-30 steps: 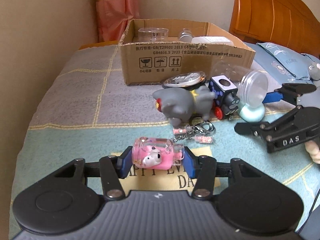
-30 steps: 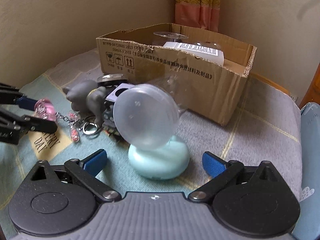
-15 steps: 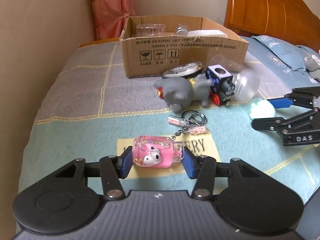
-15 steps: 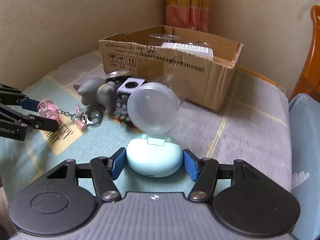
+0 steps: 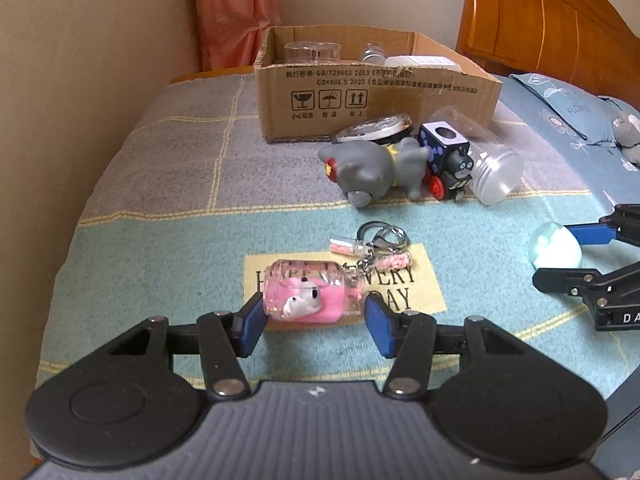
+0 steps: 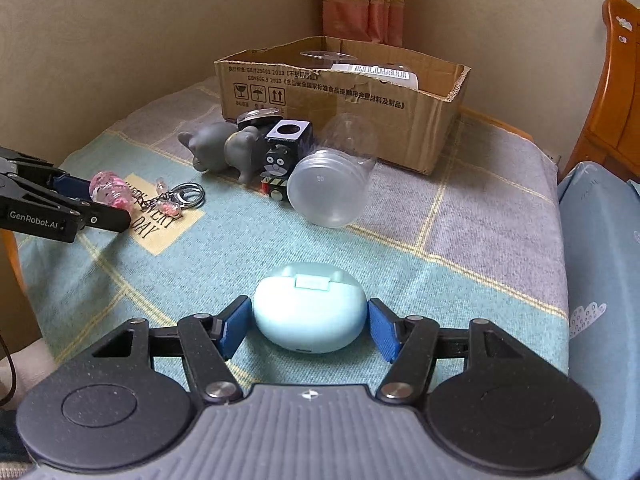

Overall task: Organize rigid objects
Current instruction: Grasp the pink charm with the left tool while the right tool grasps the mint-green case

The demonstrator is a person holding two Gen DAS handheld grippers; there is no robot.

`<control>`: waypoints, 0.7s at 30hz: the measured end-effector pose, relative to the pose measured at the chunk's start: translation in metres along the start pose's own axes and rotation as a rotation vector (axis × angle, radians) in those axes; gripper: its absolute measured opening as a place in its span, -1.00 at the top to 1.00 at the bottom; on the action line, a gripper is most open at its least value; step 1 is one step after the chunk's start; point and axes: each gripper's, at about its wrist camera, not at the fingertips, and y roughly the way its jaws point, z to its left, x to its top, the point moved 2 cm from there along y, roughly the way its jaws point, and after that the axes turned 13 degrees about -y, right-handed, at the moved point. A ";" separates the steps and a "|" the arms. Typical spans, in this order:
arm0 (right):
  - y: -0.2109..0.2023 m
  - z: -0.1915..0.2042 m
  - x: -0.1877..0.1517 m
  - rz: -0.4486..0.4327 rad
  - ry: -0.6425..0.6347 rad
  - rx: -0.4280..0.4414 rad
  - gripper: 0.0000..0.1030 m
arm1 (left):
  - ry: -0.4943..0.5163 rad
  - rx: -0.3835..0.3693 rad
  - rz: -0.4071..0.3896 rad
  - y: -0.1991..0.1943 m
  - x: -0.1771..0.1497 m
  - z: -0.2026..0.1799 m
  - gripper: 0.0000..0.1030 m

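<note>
we hold two grippers over the bedspread (image 6: 460, 240). the left gripper (image 5: 314, 316) has its jaws opening around one pink keychain bottle (image 5: 306, 292): in the left wrist view a gap shows beside the right pad, and the left pad sits at the bottle's end, so it lies between the pads on the yellow patch rather than being squeezed. the right gripper (image 6: 310, 326) has its jaws opening too, with one mint earbud case (image 6: 310, 310) between the pads; we cannot tell whether the pads still touch it

just beyond the bottle lie its chain, one key ring (image 5: 384, 236) and two tiny pink vials. further on we count one grey animal figure (image 5: 372, 166) on its side, one black toy train (image 5: 450, 160) touching it, one clear plastic jar (image 6: 332, 182) tipped over beside the train, and one round lidded tin (image 5: 374, 130) behind the figure

farthest stands one open cardboard box (image 5: 376, 96) against the wall. in it we see one clear cup (image 5: 312, 51), a white labelled container (image 6: 376, 72), and a small clear bottle, partly hidden
</note>
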 end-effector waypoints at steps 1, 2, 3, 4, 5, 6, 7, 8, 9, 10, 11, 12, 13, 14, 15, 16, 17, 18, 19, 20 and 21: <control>0.001 0.000 0.001 0.000 0.002 -0.001 -0.34 | -0.003 0.000 0.001 0.001 0.001 0.000 -0.11; 0.002 0.000 0.002 0.000 0.004 -0.002 -0.35 | -0.009 -0.002 0.003 0.002 0.002 0.000 -0.15; 0.003 0.000 0.003 0.001 0.004 -0.004 -0.36 | -0.015 -0.003 0.004 0.002 0.003 0.000 -0.18; 0.004 0.000 0.005 0.002 0.004 -0.006 -0.36 | -0.020 -0.007 0.006 0.003 0.004 0.000 -0.19; 0.005 0.000 0.006 0.004 0.006 -0.009 -0.36 | -0.023 -0.010 0.008 0.004 0.006 0.000 -0.21; 0.006 0.000 0.007 0.007 0.008 -0.011 -0.36 | -0.028 -0.010 0.009 0.005 0.007 0.000 -0.21; 0.007 0.000 0.008 0.009 0.009 -0.012 -0.36 | -0.033 -0.012 0.011 0.006 0.008 0.000 -0.21; 0.007 0.000 0.008 0.010 0.010 -0.013 -0.36 | -0.035 -0.013 0.013 0.007 0.009 -0.001 -0.20; 0.007 0.001 0.009 0.012 0.011 -0.015 -0.36 | -0.038 -0.011 0.014 0.008 0.010 -0.001 -0.19; 0.007 0.001 0.009 0.012 0.011 -0.015 -0.36 | -0.036 -0.010 0.015 0.008 0.010 -0.001 -0.18; 0.007 0.001 0.009 0.013 0.011 -0.016 -0.36 | -0.031 -0.008 0.016 0.008 0.010 -0.002 -0.14; 0.007 0.001 0.009 0.014 0.014 -0.016 -0.36 | -0.029 -0.007 0.015 0.008 0.010 -0.002 -0.11; 0.006 0.001 0.008 0.014 0.016 -0.016 -0.36 | -0.026 -0.004 0.012 0.008 0.010 -0.001 -0.07; 0.006 0.001 0.008 0.015 0.017 -0.015 -0.36 | -0.023 -0.001 0.012 0.008 0.010 -0.001 0.00; 0.006 0.001 0.008 0.017 0.016 -0.015 -0.36 | -0.020 0.000 0.014 0.008 0.010 0.000 0.03; 0.006 0.001 0.008 0.019 0.014 -0.014 -0.35 | -0.020 -0.004 0.020 0.008 0.011 0.000 0.03; 0.006 0.001 0.008 0.021 0.012 -0.015 -0.34 | -0.019 -0.006 0.024 0.008 0.012 0.001 0.03; 0.006 0.001 0.008 0.024 0.010 -0.014 -0.33 | -0.013 -0.008 0.029 0.009 0.013 0.001 0.03; 0.006 0.001 0.008 0.026 0.008 -0.015 -0.29 | 0.000 -0.009 0.036 0.009 0.013 0.000 0.03; 0.005 0.002 0.009 0.026 0.005 -0.017 -0.29 | 0.015 -0.012 0.043 0.009 0.014 -0.001 0.03; 0.005 0.002 0.009 0.029 0.006 -0.015 -0.29 | 0.030 -0.015 0.050 0.009 0.015 -0.002 0.03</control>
